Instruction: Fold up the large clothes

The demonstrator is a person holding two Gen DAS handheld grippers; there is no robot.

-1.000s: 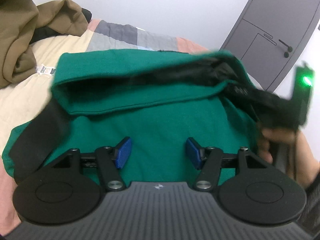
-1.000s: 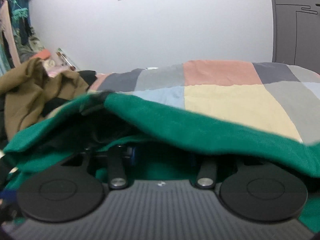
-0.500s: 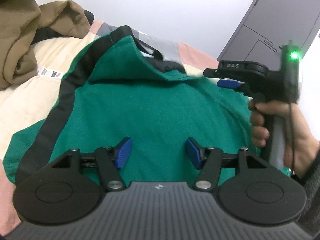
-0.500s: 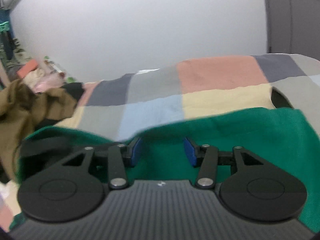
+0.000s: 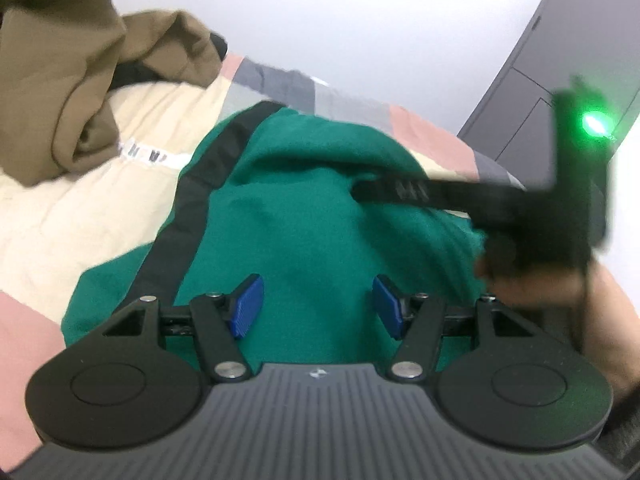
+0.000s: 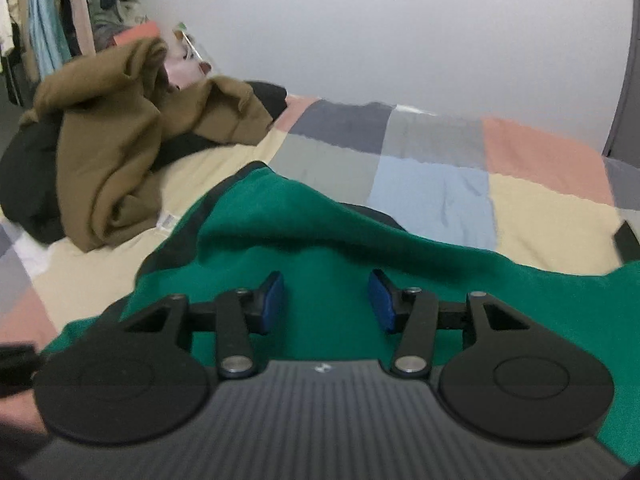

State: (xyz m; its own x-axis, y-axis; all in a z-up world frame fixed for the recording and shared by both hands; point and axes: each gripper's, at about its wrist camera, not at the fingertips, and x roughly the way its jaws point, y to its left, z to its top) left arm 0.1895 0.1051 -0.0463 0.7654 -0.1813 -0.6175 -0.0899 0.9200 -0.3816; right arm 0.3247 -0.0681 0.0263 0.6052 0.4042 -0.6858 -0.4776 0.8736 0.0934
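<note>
A green garment [image 5: 312, 232] with a black stripe [image 5: 192, 200] lies folded over on the patchwork bed. My left gripper [image 5: 316, 306] hovers over its near part, open, with only green cloth showing behind its blue pads. My right gripper [image 6: 326, 302] is open too, low over the green garment [image 6: 360, 264], with nothing between its pads. In the left wrist view the right gripper [image 5: 384, 191] shows as a blurred black tool crossing the garment's right side, held by a hand [image 5: 560, 292].
A crumpled brown garment [image 6: 112, 152] sits on dark clothes at the bed's far left, brown garment [image 5: 60, 80] beside a white label [image 5: 148, 156]. The quilt [image 6: 440, 184] extends behind. A grey door [image 5: 560, 60] stands right; hanging clothes [image 6: 48, 20] fill the far left.
My right gripper let go of the garment's black-lined edge, which dropped onto the green cloth. It then drew back and swung left. My left gripper stayed open, shifting slightly.
</note>
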